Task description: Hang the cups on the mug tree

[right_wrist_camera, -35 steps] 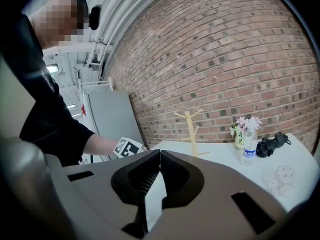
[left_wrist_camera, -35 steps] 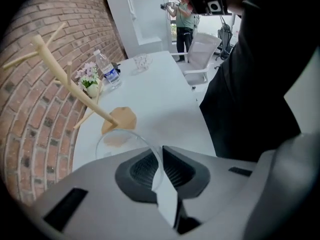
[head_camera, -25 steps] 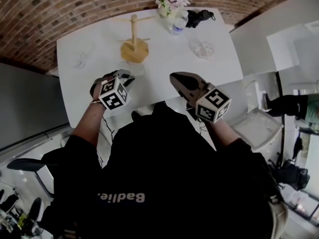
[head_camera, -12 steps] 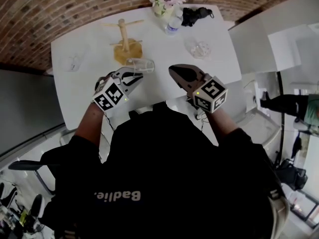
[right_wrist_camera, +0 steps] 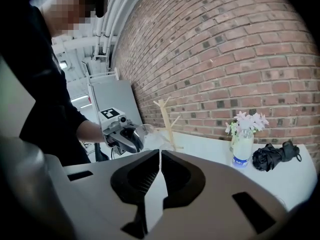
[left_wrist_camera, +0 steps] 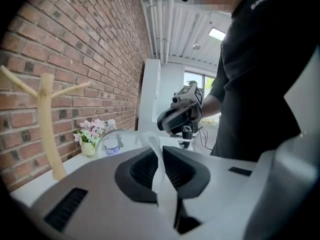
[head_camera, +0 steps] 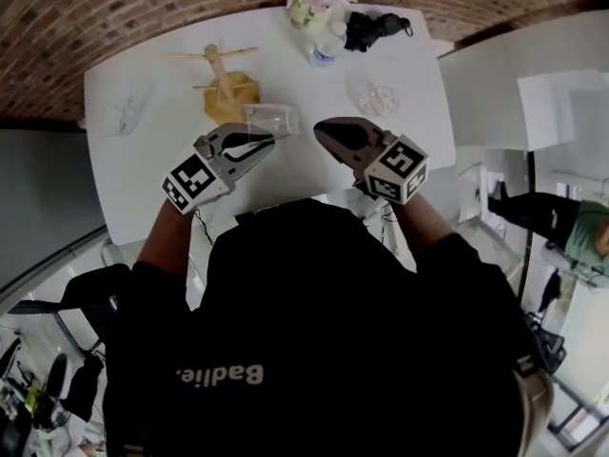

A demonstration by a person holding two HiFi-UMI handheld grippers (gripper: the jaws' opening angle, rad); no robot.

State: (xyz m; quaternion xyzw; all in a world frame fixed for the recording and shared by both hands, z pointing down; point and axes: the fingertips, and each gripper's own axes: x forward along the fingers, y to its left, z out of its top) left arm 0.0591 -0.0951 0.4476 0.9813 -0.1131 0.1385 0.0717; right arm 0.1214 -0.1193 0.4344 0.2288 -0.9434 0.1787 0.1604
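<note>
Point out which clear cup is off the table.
The cup held in the left gripper; the far-left cup and the right-hand cup rest on the table.

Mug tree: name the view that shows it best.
Head view: the whole mug tree, base to pegs. Left gripper view shows it large but hides the base; right gripper view shows it small and far off.

Left tool [head_camera: 266, 142] clamps a glass cup [head_camera: 272, 119]; right tool [head_camera: 321, 129] shut and empty, tips facing inward
</note>
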